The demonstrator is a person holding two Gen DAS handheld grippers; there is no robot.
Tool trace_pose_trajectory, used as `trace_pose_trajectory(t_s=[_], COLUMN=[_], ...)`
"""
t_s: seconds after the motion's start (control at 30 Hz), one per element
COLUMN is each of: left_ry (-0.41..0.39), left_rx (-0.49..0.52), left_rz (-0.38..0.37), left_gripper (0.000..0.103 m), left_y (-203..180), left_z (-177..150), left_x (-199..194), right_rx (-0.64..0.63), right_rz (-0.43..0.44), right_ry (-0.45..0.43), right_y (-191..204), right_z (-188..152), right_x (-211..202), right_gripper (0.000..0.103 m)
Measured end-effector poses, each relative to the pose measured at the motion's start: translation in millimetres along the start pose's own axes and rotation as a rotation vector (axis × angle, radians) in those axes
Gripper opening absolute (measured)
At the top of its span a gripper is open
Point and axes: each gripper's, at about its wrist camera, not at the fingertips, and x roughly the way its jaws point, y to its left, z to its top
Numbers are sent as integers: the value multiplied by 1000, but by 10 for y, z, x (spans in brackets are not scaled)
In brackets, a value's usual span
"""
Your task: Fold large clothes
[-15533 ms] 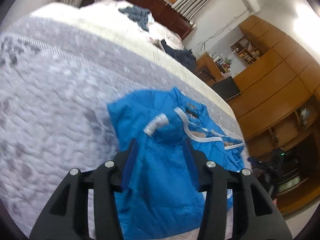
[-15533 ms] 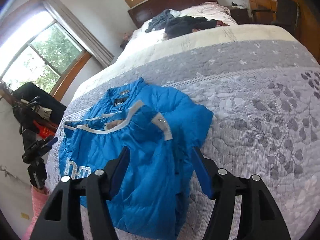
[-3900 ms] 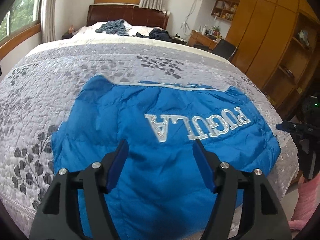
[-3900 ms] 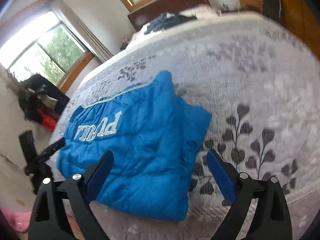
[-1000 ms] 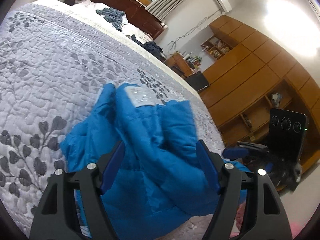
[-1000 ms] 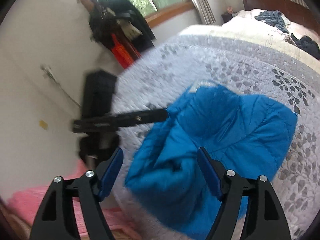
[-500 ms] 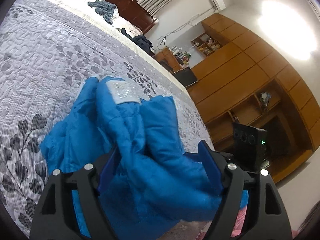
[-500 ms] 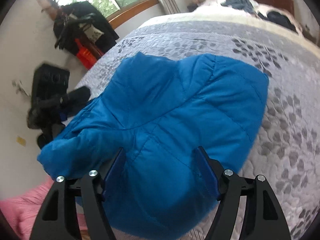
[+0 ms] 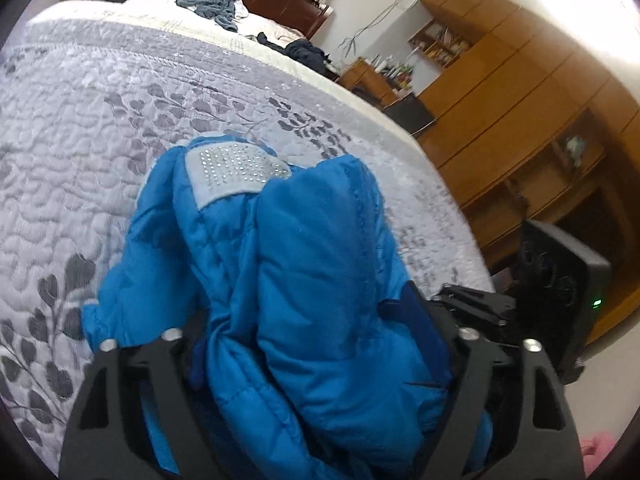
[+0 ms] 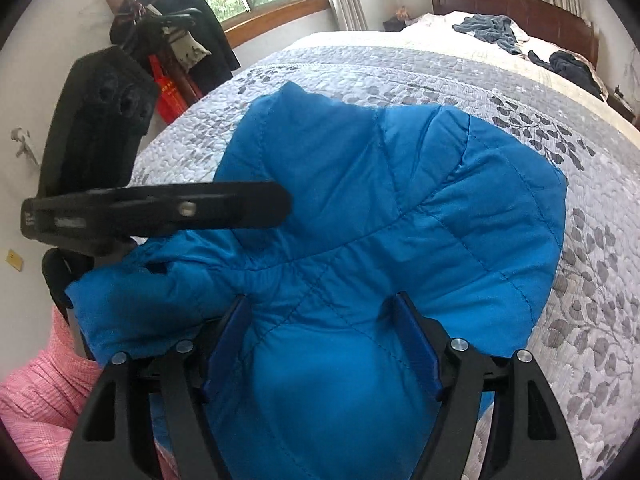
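Bunched higher than a moment ago, the blue jacket (image 9: 312,280) now fills the left gripper (image 9: 308,320), whose jaws hold a thick fold above the bed (image 9: 120,92). From the right wrist, the right gripper (image 10: 320,344) clamps the jacket's near edge; both look mid-fold, and next should carry it forward and lay it flat

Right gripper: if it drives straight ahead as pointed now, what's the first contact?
The blue jacket. Its fabric already bulges between the right gripper fingers, so going forward only pushes deeper into the padded bundle. Beyond that lies the quilt. The left gripper sits off to one side, probably clear.
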Motion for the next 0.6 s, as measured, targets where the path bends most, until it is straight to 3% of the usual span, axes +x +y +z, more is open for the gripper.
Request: trace_pose_trajectory(t_s=[0.1, 0.2, 0.33, 0.6], left_ry=[-4, -21, -48, -94], left_rx=[44, 47, 59, 160], left_rz=[69, 67, 52, 33], left_gripper=[48, 39, 30, 21], left_y=[-51, -61, -115, -488], left_z=[21, 48, 66, 145], left_x=[15, 16, 4, 32], right_rx=[2, -4, 54, 232], right_rz=[5, 10, 37, 28], right_ry=[-35, -91, -183, -262], right_y=[-55, -99, -321, -915], right_z=[-36, -123, -295, -522], right_x=[-112, -313, -632, -846], right_gripper=[73, 73, 77, 77])
